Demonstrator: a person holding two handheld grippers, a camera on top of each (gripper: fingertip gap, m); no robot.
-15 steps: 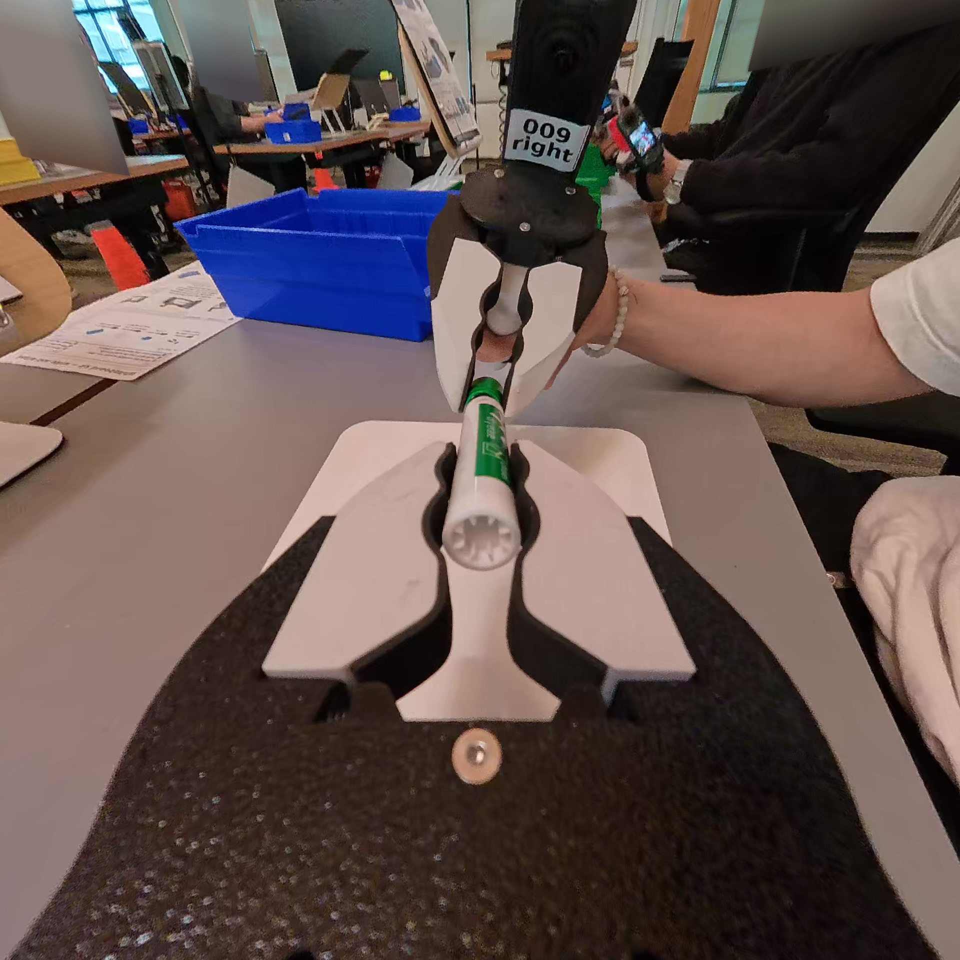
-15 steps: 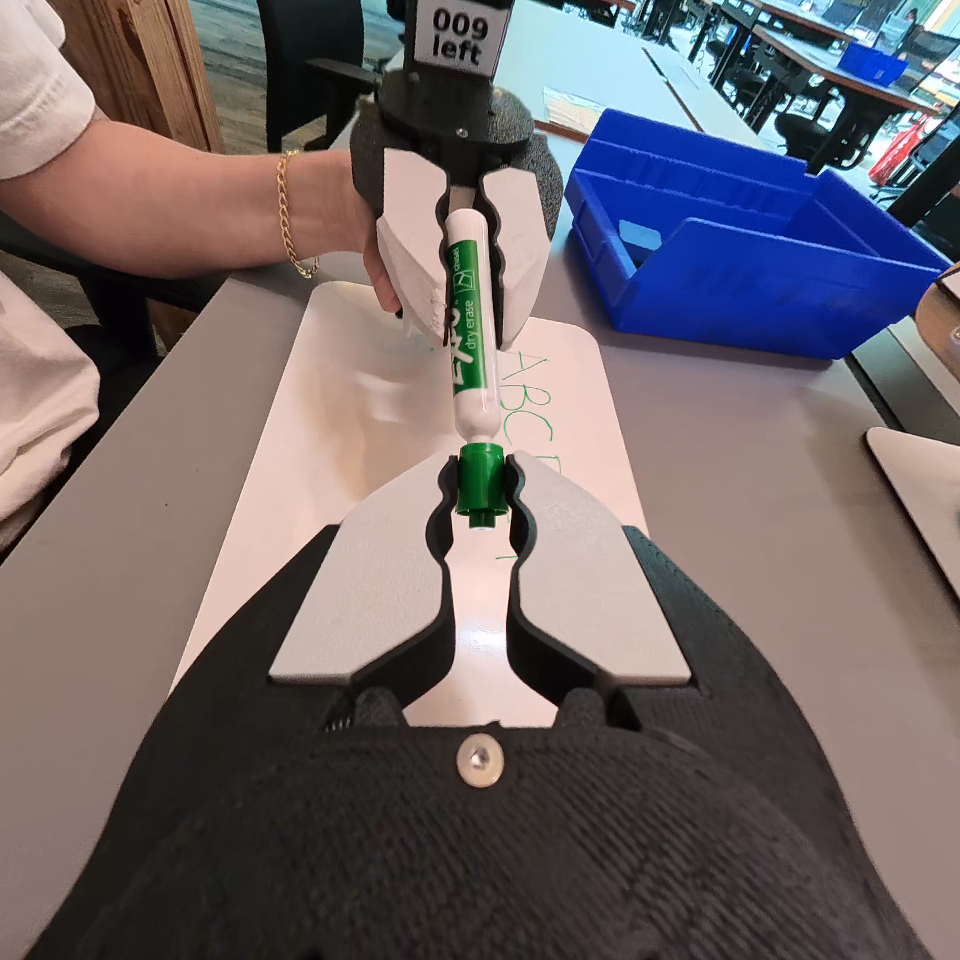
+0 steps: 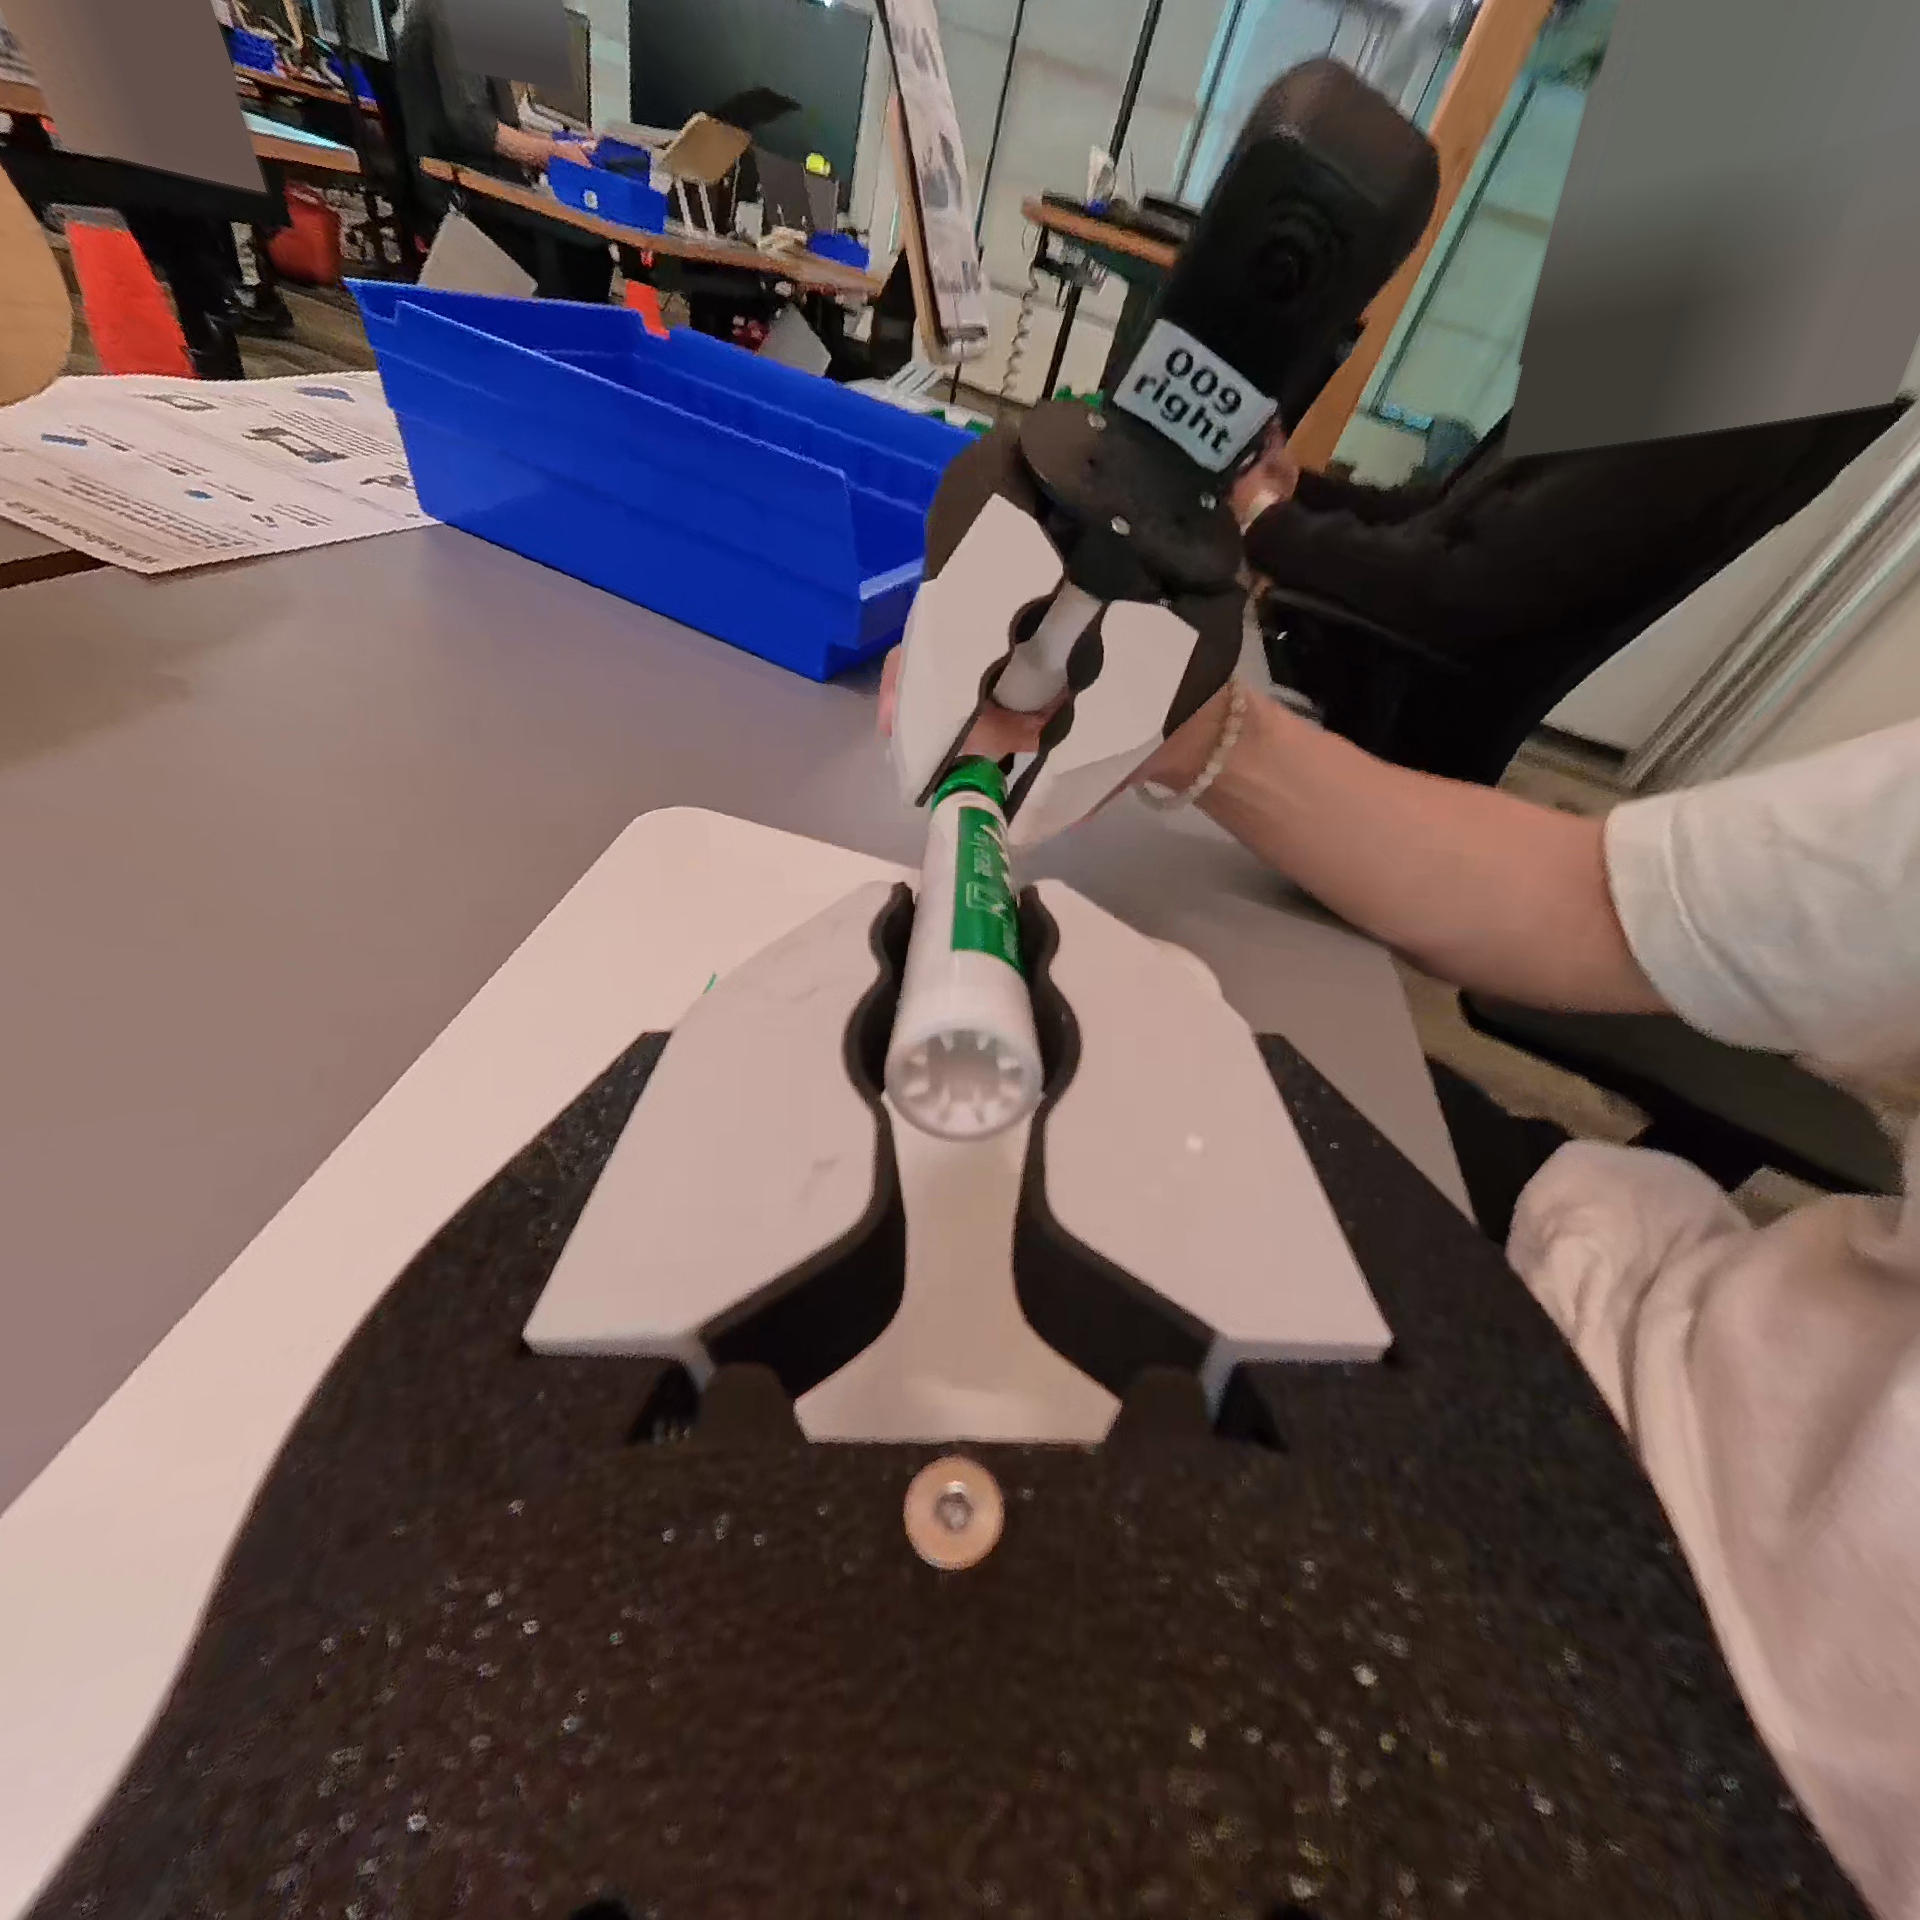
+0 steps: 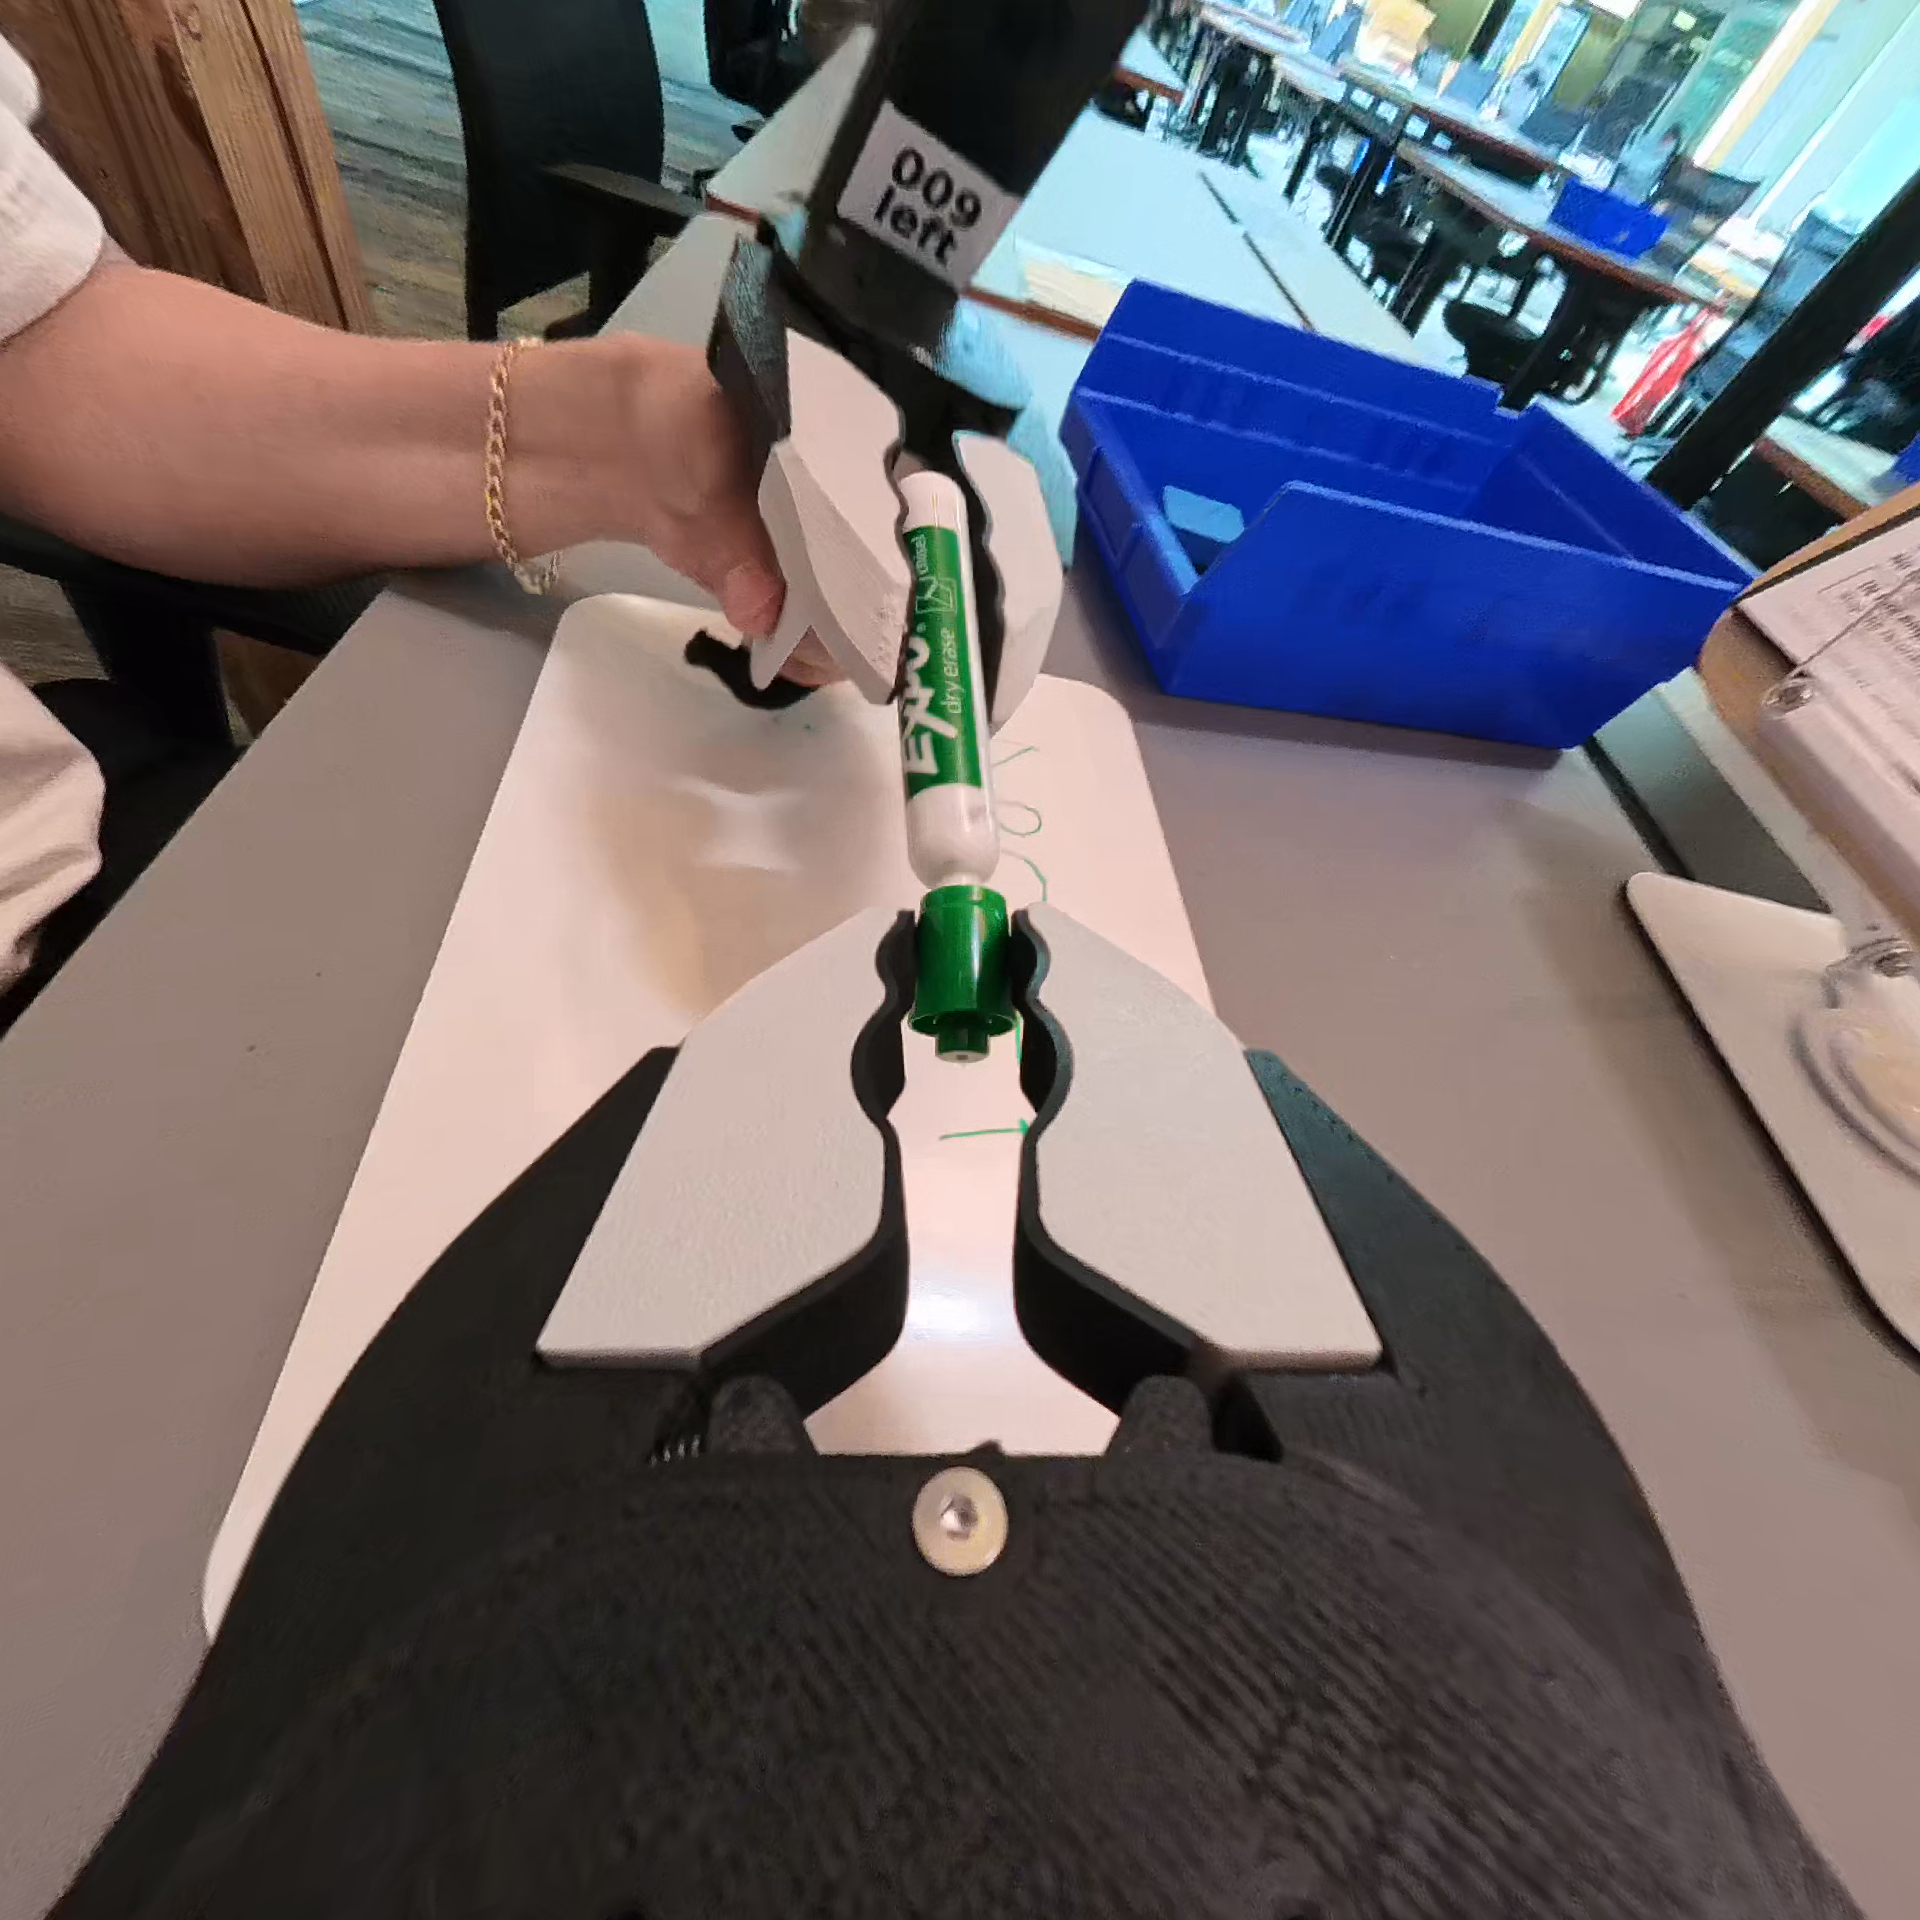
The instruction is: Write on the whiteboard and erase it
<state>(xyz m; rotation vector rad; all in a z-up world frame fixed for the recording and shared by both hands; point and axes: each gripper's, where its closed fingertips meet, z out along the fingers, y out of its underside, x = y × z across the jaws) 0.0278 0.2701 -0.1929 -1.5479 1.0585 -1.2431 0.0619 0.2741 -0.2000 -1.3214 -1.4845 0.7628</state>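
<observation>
Fingers of the left gripper (image 3: 961,940) are closed around the barrel of a white dry-erase marker with a green label (image 3: 971,940), its ribbed butt end facing the left wrist camera. In the right wrist view the same left gripper (image 4: 914,623) appears farther off, tilted, with the marker (image 4: 943,686) slanting down out of it towards the camera.

The right gripper (image 4: 961,971) has its grey fingers pinched on the marker's green plastic cap (image 4: 958,971), which sits at the writing end of the barrel; whether the cap is fully seated cannot be told. In the left wrist view the right gripper (image 3: 971,784) points down at the far end of the marker, gripping the green cap (image 3: 966,779) at its fingertips.

Both grippers hold the marker in the air above a white rectangular whiteboard with rounded corners (image 4: 644,935), which lies flat on the grey bench (image 4: 1403,935). Thin green strokes (image 4: 1023,821) show on the board just beside and beneath the marker. A small dark object (image 4: 743,675) lies on the board near the person's left hand (image 4: 686,499); what it is cannot be made out.

A blue plastic bin (image 4: 1382,561) stands on the bench beyond the whiteboard, apart from it. Printed paper (image 3: 197,468) lies on the bench near the bin.
</observation>
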